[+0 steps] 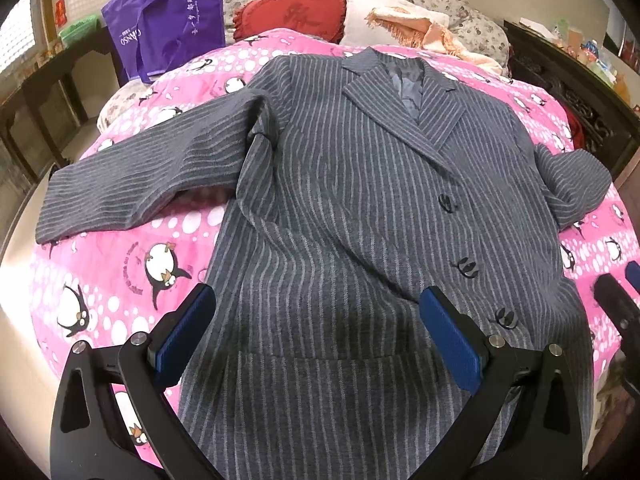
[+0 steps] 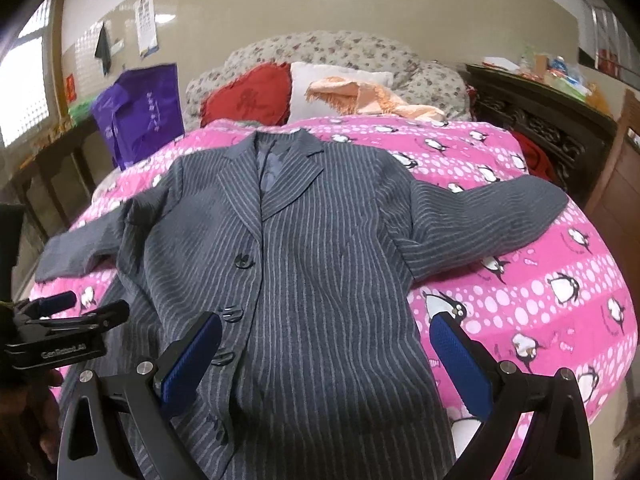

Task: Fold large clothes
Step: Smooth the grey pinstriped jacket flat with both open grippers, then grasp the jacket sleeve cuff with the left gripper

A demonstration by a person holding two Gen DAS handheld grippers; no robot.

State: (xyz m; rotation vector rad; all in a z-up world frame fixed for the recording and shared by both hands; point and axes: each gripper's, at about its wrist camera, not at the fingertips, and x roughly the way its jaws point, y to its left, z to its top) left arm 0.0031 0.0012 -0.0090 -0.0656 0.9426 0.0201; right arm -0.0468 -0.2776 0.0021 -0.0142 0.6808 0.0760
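Observation:
A long grey pinstriped coat (image 1: 340, 208) (image 2: 312, 248) lies front up on a pink penguin-print bedspread (image 1: 120, 264) (image 2: 520, 280), collar toward the pillows and both sleeves spread outward. Three dark buttons run down its front. My left gripper (image 1: 320, 304) hovers open over the coat's lower left part, blue pads apart, holding nothing. My right gripper (image 2: 328, 328) hovers open over the coat's lower right part and its edge, also holding nothing. The left gripper (image 2: 80, 308) also shows at the left edge of the right wrist view. The coat's hem is hidden below both views.
A red heart cushion (image 1: 292, 12), a white pillow (image 1: 384, 12) and a peach fringed cloth (image 1: 432, 36) lie at the bed's head. A purple bag (image 1: 168, 20) stands at the back left. Dark wooden furniture (image 1: 580, 92) flanks the bed on the right, a dark table (image 1: 52, 80) on the left.

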